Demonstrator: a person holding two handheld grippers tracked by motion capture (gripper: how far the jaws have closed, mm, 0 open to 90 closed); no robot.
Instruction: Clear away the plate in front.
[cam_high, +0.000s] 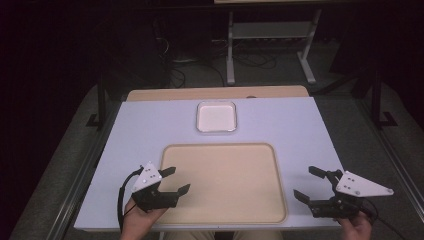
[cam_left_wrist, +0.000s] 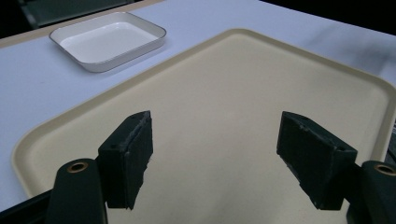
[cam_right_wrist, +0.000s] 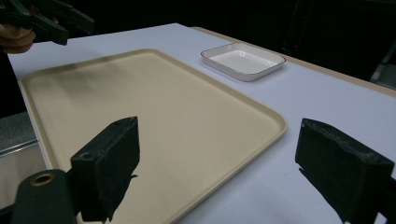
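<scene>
A beige tray (cam_high: 225, 182) lies flat on the white table (cam_high: 310, 125), nothing in it, its long near edge close to the person's side of the table. Just beyond the tray's far edge, near its middle and a little apart from it, sits a small white dish (cam_high: 216, 116) with a thin dark rim — also holding nothing.

The left gripper (cam_high: 175, 181) hovers at the tray's left edge, its jaws spread wide with nothing between them; in the left gripper view (cam_left_wrist: 217, 161) the jaws frame the bare tray floor, and the dish (cam_left_wrist: 108, 39) shows past the tray's far rim (cam_left_wrist: 140, 77). A hand (cam_high: 142, 217) holds it from below.

The right gripper (cam_high: 310, 185) sits off the tray's right edge, over bare table, jaws likewise apart and gripping nothing. In the right gripper view (cam_right_wrist: 217, 163) one jaw stands over the tray (cam_right_wrist: 140, 107) and the other over the table (cam_right_wrist: 336, 100) — the tray's edge runs between them. The dish (cam_right_wrist: 243, 60) lies beyond the tray's far corner, and the left gripper (cam_right_wrist: 56, 21) shows across the tray.
</scene>
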